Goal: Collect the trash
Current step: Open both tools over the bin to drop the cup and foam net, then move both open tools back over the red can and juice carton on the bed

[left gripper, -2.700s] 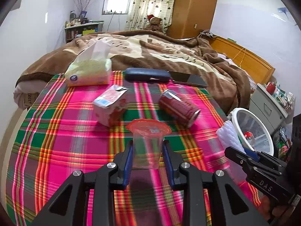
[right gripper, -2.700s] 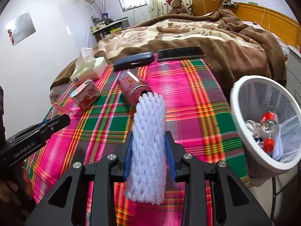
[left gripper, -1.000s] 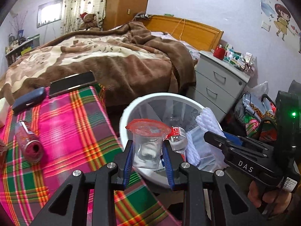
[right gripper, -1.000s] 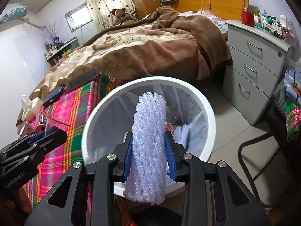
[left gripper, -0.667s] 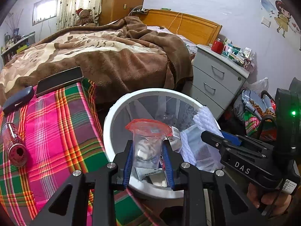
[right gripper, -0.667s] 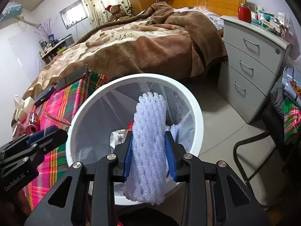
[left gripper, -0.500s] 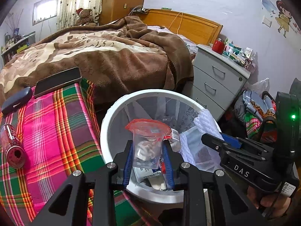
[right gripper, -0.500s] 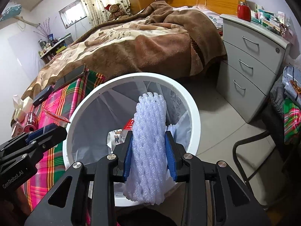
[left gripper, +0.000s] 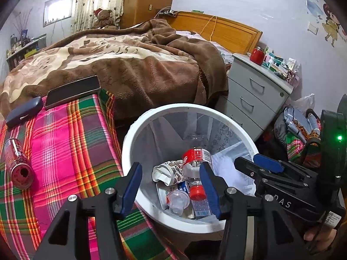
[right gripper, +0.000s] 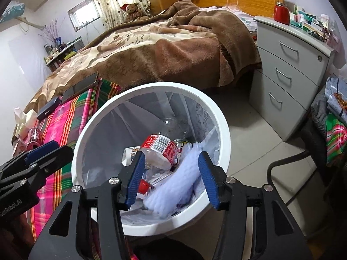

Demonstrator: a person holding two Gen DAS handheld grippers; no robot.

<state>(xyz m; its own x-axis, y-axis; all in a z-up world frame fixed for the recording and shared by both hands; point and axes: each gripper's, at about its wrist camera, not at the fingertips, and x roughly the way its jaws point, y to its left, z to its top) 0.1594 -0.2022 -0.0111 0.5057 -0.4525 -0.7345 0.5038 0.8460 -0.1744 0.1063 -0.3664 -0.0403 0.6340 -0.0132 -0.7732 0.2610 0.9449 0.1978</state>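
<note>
Both claws, left (left gripper: 171,186) & right (right gripper: 169,177), just opened, nothing held, over the round white plastic bin (right gripper: 219,117) w/ white foam net (right gripper: 173,186) below; pulling back low could tip it.

The white trash bin (right gripper: 219,117) looks like smooth glossy plastic with a thin, crinkly see-through liner, and inside there's a clear shiny plastic bottle (right gripper: 161,149) with a glossy red label, a little clear plastic cup (left gripper: 178,201) and a soft white foam net sleeve (right gripper: 173,186) with a knobbly mesh texture. Both grippers are matt black plastic with ribbed blue pads (left gripper: 131,187) and small shiny metal screws. Around it: woven plaid cloth (left gripper: 65,143), fuzzy brown fleece blanket (left gripper: 151,69), varnished wooden headboard (left gripper: 225,32), matt grey nightstand (right gripper: 288,65) with metal handles.
</note>
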